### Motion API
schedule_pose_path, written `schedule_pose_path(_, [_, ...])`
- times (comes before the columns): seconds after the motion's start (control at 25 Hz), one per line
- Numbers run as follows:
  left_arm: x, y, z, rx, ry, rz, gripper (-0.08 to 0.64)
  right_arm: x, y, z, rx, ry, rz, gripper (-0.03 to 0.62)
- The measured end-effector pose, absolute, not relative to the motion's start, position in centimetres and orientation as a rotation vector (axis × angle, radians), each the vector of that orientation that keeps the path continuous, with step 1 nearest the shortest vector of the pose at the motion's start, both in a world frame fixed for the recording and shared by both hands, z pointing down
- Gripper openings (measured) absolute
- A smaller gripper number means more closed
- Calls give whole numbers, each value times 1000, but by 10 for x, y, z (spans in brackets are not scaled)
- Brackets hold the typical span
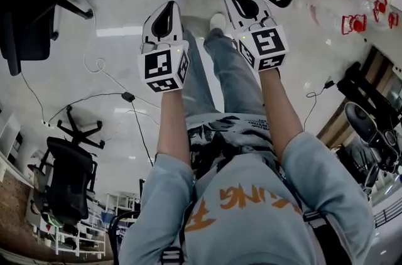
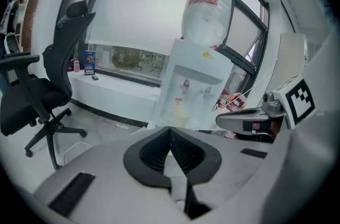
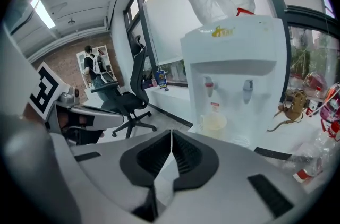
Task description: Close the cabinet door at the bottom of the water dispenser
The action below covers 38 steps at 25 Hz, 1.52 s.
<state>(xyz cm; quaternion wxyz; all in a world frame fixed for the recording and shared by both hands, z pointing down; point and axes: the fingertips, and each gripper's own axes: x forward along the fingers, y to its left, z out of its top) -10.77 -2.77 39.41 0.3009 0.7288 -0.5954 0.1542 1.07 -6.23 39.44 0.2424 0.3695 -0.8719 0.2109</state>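
Windows (image 2: pixel 133 58) back the water dispenser (image 2: pixel 186 90) and office chair (image 2: pixel 37 93); left gripper (image 2: pixel 170 128), right gripper (image 3: pixel 171 134) jaws together.

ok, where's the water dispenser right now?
The water dispenser stands just right of centre in the left gripper view, with the black office chair to its left.

The head view looks steeply down; left and right gripper views both face the water dispenser (image 3: pixel 234 58) (fairly near).

Water dispenser (image 2: pixel 187 91) at centre of the left gripper view, bottle (image 2: pixel 206 8) on top, office chair (image 2: pixel 40 98) at frame left.
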Motion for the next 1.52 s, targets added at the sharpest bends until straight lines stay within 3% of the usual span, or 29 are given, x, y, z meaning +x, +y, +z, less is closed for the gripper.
schedule_pose_path(1.36, [-133, -10, 603, 1834, -1468, 497, 21, -64, -4, 629, 900, -2269, 640, 32])
schedule_pose_path(1.52, [-140, -14, 622, 1843, -1447, 516, 21, -71, 1, 654, 902, -2244, 679, 64])
